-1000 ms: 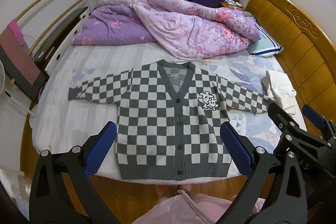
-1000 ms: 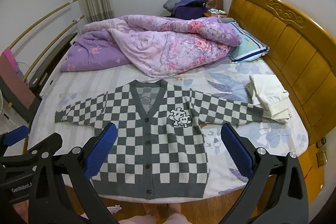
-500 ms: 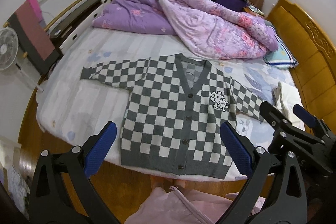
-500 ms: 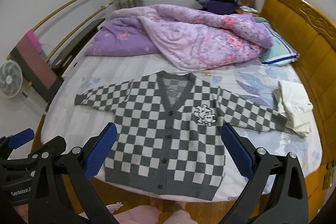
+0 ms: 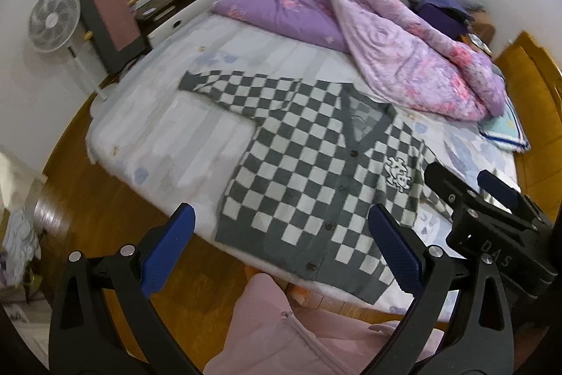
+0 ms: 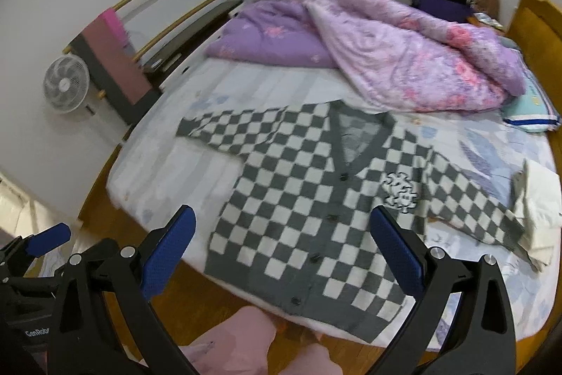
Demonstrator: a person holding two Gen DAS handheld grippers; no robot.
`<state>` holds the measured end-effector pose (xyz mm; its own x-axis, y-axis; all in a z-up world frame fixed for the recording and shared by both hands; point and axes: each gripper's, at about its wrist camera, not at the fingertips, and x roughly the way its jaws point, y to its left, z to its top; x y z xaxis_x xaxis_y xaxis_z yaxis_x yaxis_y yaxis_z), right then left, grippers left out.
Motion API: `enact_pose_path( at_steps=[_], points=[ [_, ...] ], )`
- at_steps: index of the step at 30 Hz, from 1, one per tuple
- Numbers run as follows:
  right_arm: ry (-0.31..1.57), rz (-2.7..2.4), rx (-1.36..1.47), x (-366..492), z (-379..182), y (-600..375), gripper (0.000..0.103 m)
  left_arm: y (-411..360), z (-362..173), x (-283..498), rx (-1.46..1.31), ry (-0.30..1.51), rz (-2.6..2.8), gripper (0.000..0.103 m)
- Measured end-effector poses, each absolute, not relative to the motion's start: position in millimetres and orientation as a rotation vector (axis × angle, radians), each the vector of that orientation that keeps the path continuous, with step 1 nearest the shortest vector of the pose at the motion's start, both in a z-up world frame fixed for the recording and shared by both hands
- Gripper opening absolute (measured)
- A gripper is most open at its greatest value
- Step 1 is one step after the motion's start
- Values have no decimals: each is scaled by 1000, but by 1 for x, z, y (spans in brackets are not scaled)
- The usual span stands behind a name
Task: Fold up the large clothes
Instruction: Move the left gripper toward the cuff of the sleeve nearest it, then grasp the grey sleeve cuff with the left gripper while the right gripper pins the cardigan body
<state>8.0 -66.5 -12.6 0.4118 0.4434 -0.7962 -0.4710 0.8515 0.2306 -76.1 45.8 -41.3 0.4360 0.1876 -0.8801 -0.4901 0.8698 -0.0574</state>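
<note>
Two tools hanging over the foot edge of bed (image 5: 147, 143), both w/ blue pads spread wide apart, gripping nothing. Left tool (image 5: 281, 245) showing a pad (image 5: 168, 246) over floor and another over cardigan hem; right tool (image 6: 281, 245) framing lower body of cardigan, also visible at right of left-wrist view. Left tool's arm peeking in at bottom-left of right-wrist view.

Lying flat, front up, on pale printed bedsheet: checkered cardigan (image 5: 309, 171), grey & cream squares, buttoned, white patch (image 6: 400, 192) on chest. Hem sitting at near edge of bed, V-neck pointing away toward heaped quilt; body's long axis running near-to-far, tilted a bit in both views. Sleeves stretching out sideways, one reaching toward fan side, other toward wooden headboard (image 6: 534, 23), cuff touching or just beside folded cream garment (image 6: 537, 206).

Occupying far half of bed: purple/pink floral quilt (image 5: 404, 51), bunched, its edge just beside the collar. Striped pillow (image 6: 534, 115) lying by headboard. Standing at left by white wall: white fan (image 5: 54, 20), dark chair w/ pink cloth draped (image 5: 105, 6). Running along wall: long wooden rails. Showing at far wall: window w/ curtains. Wood floor (image 5: 87, 192) under bed; pink garment (image 5: 281, 333) of person showing at bottom.
</note>
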Motion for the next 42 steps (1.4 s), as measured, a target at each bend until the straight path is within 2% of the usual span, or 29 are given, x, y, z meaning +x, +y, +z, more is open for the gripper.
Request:
enact_pose_path(
  at_steps=[7, 12, 18, 22, 26, 32, 37, 42],
  points=[
    [980, 611, -16, 18, -14, -46, 96, 77, -46, -72, -448, 1007, 431, 99],
    [1002, 613, 96, 40, -19, -33, 96, 119, -59, -65, -538, 995, 456, 99],
    [940, 549, 54, 67, -29, 15, 96, 200, -87, -41, -563, 1006, 501, 99],
    [962, 441, 57, 99, -46, 60, 96, 261, -107, -17, -518, 1028, 592, 99],
    [1019, 375, 73, 133, -72, 102, 96, 347, -152, 24, -592, 1117, 533, 99],
    [1115, 221, 72, 183, -127, 149, 95, 453, -226, 83, -650, 1113, 504, 99],
    [1151, 94, 13, 222, -184, 176, 95, 541, -316, 140, -710, 1135, 554, 99],
    [1225, 61, -6, 257, -242, 194, 93, 597, -393, 168, -736, 1200, 642, 99]
  ],
)
